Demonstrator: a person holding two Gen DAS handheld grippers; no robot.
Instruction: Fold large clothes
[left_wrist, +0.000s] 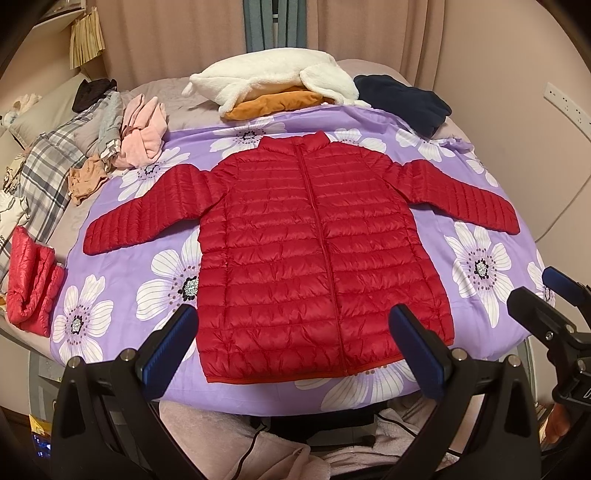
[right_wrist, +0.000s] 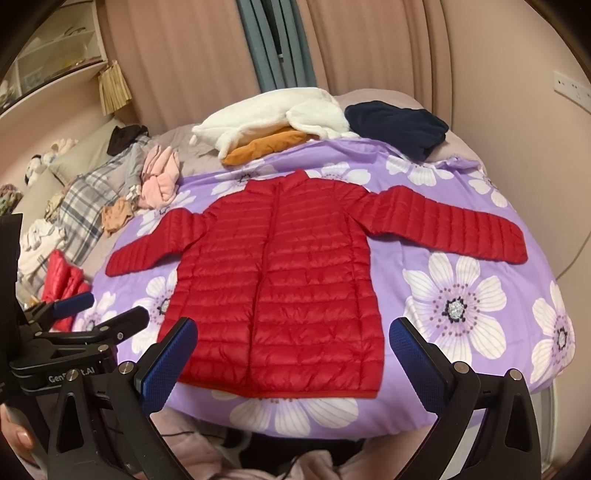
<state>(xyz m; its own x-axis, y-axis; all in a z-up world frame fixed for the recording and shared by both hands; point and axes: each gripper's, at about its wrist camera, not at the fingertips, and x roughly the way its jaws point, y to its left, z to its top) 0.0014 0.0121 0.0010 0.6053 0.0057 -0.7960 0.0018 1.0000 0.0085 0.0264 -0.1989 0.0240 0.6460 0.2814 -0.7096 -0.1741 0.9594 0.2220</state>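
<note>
A red quilted puffer jacket (left_wrist: 314, 251) lies flat, front up and zipped, on a purple floral sheet (left_wrist: 476, 266), sleeves spread to both sides. It also shows in the right wrist view (right_wrist: 280, 280). My left gripper (left_wrist: 295, 325) is open and empty, held above the jacket's hem. My right gripper (right_wrist: 291, 339) is open and empty, also near the hem; it shows at the right edge of the left wrist view (left_wrist: 543, 291). The left gripper shows at the left edge of the right wrist view (right_wrist: 107, 306).
A white fleece garment (left_wrist: 273, 81) over an orange one (left_wrist: 273, 105) and a dark navy garment (left_wrist: 402, 98) lie at the bed's far end. A pile of pink and plaid clothes (left_wrist: 110, 136) and a folded red puffer item (left_wrist: 31, 280) lie at the left.
</note>
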